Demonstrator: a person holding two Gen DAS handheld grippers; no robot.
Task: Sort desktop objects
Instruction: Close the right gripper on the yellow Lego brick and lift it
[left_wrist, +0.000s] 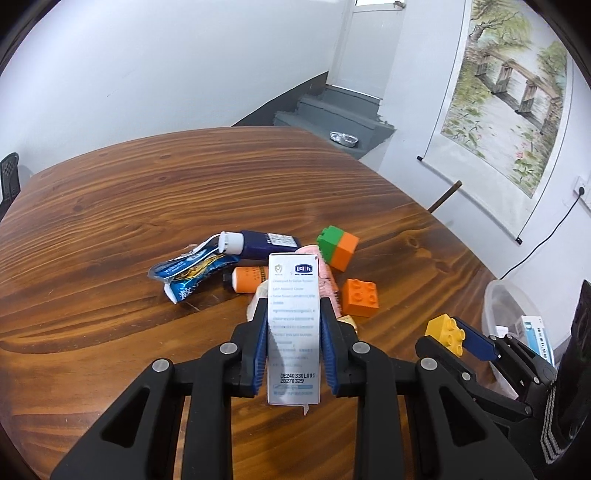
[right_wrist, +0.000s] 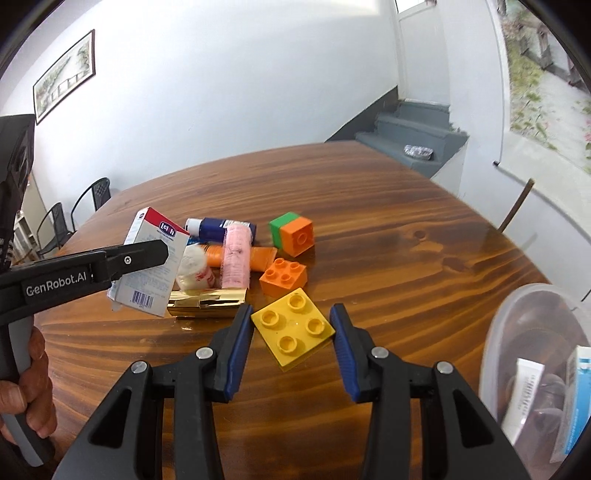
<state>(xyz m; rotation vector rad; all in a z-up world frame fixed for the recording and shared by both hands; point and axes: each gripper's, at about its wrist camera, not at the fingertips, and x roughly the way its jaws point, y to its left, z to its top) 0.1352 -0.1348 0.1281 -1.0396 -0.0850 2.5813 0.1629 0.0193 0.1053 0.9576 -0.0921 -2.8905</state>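
My left gripper (left_wrist: 293, 325) is shut on a white carton box (left_wrist: 293, 332) and holds it above the wooden table (left_wrist: 147, 184); the box also shows in the right wrist view (right_wrist: 151, 273). My right gripper (right_wrist: 291, 328) is open around a yellow brick (right_wrist: 293, 330), which lies on the table between the fingers, not clamped. Behind lie an orange brick (right_wrist: 282, 277), a green-orange block (right_wrist: 291, 232), a blue tube (left_wrist: 258, 242), an orange tube (left_wrist: 247, 278), a pink item (right_wrist: 236, 258) and a blue snack packet (left_wrist: 192, 269).
A clear plastic bin (right_wrist: 535, 369) with tubes and boxes inside stands at the right, by the table edge. A gold foil packet (right_wrist: 207, 302) and a white pouch (right_wrist: 194, 269) lie left of the yellow brick. Chairs stand far left.
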